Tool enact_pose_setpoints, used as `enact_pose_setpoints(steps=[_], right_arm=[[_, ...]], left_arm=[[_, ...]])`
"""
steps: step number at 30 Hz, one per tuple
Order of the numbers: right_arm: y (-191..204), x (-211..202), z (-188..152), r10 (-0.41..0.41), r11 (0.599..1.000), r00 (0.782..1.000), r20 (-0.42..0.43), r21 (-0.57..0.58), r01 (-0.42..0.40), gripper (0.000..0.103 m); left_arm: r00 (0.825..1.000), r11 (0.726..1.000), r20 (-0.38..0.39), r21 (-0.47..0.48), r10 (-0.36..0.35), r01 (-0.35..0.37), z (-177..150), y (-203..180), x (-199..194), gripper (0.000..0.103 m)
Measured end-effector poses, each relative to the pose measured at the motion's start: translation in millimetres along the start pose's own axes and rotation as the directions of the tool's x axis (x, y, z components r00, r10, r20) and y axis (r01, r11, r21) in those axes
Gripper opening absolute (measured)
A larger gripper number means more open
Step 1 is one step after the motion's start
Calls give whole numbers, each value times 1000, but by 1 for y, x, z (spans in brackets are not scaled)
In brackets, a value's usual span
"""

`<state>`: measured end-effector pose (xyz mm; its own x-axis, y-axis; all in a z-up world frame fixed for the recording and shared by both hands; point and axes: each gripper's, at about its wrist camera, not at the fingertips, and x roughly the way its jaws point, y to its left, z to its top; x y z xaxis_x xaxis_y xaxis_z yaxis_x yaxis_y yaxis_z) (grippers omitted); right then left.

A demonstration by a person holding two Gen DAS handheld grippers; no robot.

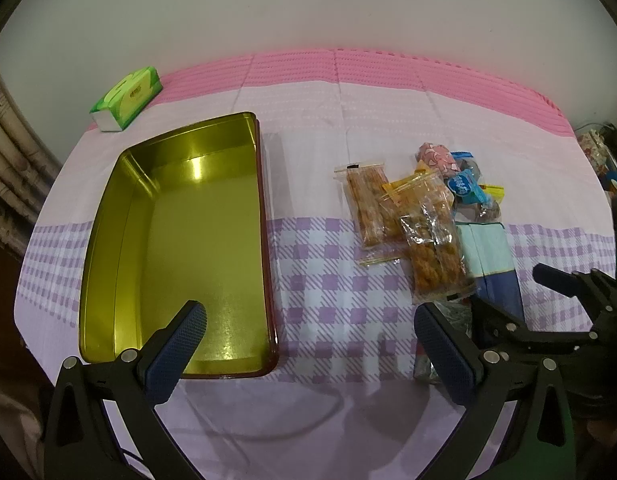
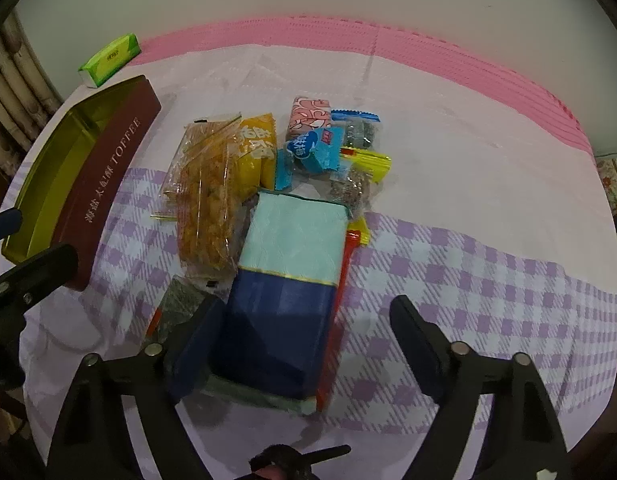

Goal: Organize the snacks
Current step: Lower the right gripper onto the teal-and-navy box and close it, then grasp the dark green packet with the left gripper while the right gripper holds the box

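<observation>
Between right hand-held gripper [image 2: 308, 328] fingers: blue-and-mint packet [image 2: 284, 280], seemingly ungripped.

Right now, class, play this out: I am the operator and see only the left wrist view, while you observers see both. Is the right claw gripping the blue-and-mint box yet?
Observer: No. The right claw straddles the blue-and-mint box, but one pad stands clear of it.
Operator: Is anything beside the box on that side?
Observer: A long red packet lies along its edge.
Operator: And the tin's outside?
Observer: The tin has a maroon wall lettered TOFFEE.
</observation>
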<state>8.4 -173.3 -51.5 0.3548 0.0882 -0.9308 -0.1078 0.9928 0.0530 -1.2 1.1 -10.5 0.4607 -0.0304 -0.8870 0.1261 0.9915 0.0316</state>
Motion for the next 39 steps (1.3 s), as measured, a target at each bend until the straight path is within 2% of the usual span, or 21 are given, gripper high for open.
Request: enact_pose_setpoints(steps=[4,7,14,24,29,35,39], right_arm=[[0,6,8,1,1000,1000,-17,19,0,76],[-1,14,11,17,999,999,-46,34,-15,64],[-5,22,9,77,994,995,-64,82,-72,51],[-16,12,3,118,986,992,-43,123,-112,48],[-23,4,3,108,986,994,-9,128,-106,47],[-47,-2,0,51,989,999,-4,141,-50,47],[-73,-5,-4,-1,988,1000,-21,154,4,47]], left_arm=[[1000,1000,3,2,-8,8,1,1,0,103],[1000,1000,2,0,-11,11,1,2,1,103],[1000,1000,-6,6,-18,18,0,1,3,103],[1000,999,-14,36,-25,25,-2,-8,4,103],[1000,998,-12,52,-25,25,-3,-13,2,103],[998,994,-29,91,-63,65,-3,-28,1,103],[991,985,-67,117,-118,125,-5,-44,3,103]])
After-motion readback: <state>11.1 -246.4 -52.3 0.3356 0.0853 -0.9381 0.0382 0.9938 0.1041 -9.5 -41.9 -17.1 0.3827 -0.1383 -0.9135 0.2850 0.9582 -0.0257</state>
